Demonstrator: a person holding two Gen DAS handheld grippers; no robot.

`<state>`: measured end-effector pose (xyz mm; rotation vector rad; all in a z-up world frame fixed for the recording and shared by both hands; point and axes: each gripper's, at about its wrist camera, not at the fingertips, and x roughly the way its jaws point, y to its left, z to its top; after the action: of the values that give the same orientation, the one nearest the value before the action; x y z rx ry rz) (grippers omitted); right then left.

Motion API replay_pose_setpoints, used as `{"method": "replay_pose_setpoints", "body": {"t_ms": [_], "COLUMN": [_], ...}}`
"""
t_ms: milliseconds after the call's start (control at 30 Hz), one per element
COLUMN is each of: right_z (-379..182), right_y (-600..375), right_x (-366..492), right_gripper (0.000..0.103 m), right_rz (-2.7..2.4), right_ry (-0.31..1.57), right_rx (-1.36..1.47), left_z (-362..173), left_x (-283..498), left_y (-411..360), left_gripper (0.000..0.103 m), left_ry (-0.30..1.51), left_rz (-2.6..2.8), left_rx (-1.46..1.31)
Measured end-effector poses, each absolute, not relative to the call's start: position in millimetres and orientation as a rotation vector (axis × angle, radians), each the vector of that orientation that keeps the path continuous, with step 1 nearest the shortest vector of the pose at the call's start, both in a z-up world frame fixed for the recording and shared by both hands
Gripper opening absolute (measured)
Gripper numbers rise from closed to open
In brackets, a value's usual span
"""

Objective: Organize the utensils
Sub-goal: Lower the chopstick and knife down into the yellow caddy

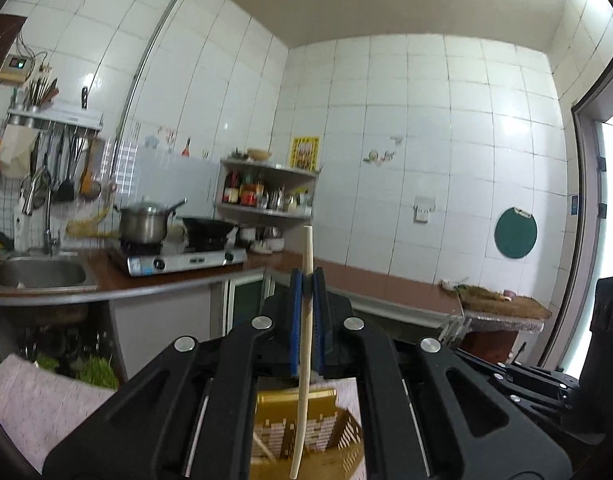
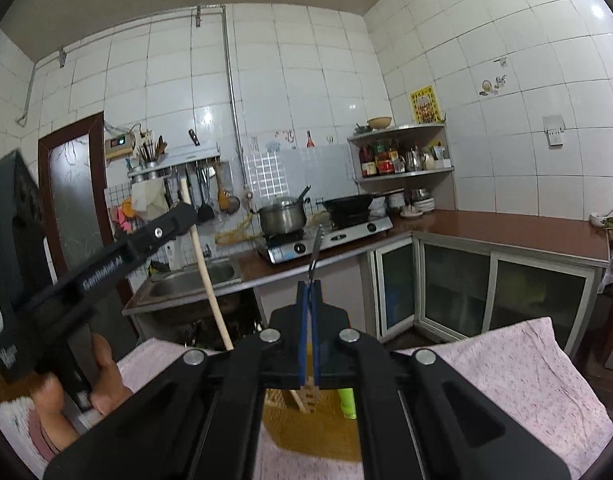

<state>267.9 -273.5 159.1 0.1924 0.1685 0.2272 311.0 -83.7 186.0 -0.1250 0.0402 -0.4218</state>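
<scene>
Your left gripper point(image 1: 307, 280) is clenched on a pale wooden chopstick point(image 1: 305, 344), which stands nearly upright between the blue pads — its top pokes above the fingertips and its lower end hangs down toward a golden slotted basket point(image 1: 330, 428) below. From the right wrist view you can see that same chopstick point(image 2: 208, 280) slanting down out of the left gripper point(image 2: 186, 210), with your left hand point(image 2: 102, 384) wrapped round the black handle.

Your right gripper point(image 2: 309, 286) is also clamped tight, gripping a thin utensil point(image 2: 315, 254): a dark slender metal part rises above the fingertips, and a wooden handle end point(image 2: 308, 398) shows beneath the jaws. What kind of utensil it is you cannot tell from here. Beside that handle end lies something bright green point(image 2: 346, 402), over the golden basket point(image 2: 306, 432).

Both grippers point roughly level over a table covered in a pink speckled cloth point(image 2: 506, 380). Beyond it runs the brown counter point(image 2: 506, 228) with a steel sink point(image 2: 194, 280), a gas stove point(image 2: 326, 236) carrying a steel pot point(image 2: 282, 216) and a black wok point(image 2: 348, 204), and a corner shelf point(image 2: 402, 174) of bottles against the white tiled wall.
</scene>
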Motion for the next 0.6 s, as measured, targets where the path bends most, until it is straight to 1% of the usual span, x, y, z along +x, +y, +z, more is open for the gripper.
{"method": "replay_pose_setpoints", "body": {"t_ms": [133,267,600], "right_z": [153,132,95], "right_y": [-272,-270,-278], "right_x": [286,304,328], "right_gripper": [0.002,0.002,0.002], "right_rz": [0.220,0.193,0.174], "right_ry": [0.173,0.185,0.212], "right_rx": [0.207,0.186,0.201], "left_z": [176,154,106], "left_x": [326,343,389], "left_y": [-86,-90,-85], "left_gripper": [0.004,0.004,0.004], "left_ry": [0.007,0.001,0.068], "left_rz": [-0.428,-0.403,-0.415], "left_rx": [-0.145,-0.128,-0.164]}}
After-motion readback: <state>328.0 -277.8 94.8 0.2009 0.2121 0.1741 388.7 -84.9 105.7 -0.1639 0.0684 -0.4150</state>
